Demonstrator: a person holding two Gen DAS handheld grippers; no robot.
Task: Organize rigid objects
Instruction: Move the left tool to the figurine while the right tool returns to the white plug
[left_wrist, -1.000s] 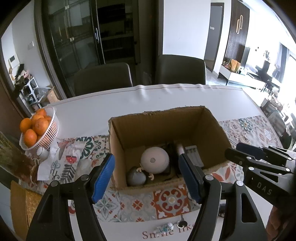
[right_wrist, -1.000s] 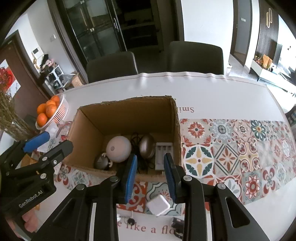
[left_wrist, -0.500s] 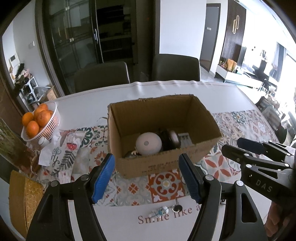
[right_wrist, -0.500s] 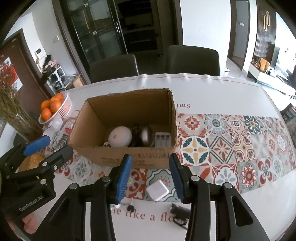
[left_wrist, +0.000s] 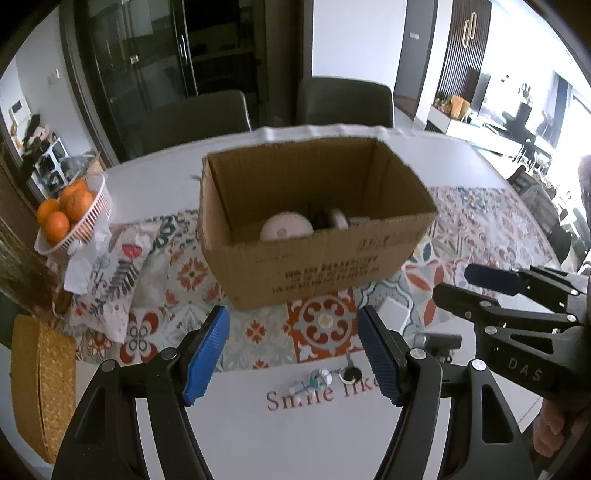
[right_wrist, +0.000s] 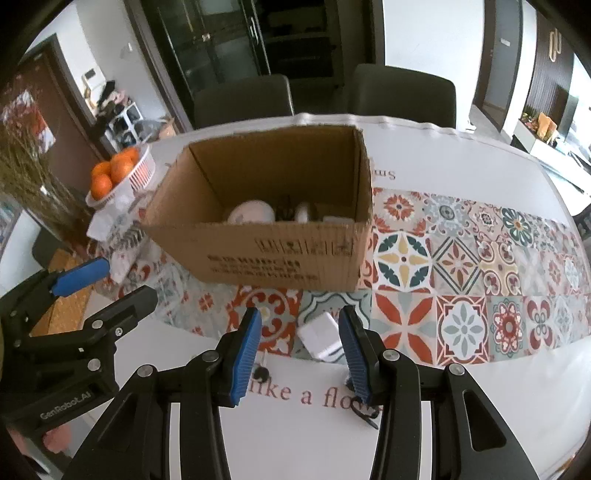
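cardboard box (right_wrist: 280, 254): open, upright | white charger (right_wrist: 320, 336): on runner, front of box

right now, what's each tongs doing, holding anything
left tongs: open, holding nothing
right tongs: open, holding nothing

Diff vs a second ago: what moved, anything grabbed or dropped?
Both views pulled back from the cardboard box toward the near table edge. The right hand-held gripper went from nearly closed to open, empty, now framing the white square charger. The left hand-held gripper kept its width, empty. Nothing grabbed. Box, its contents, orange basket and small items by the printed text stayed put.
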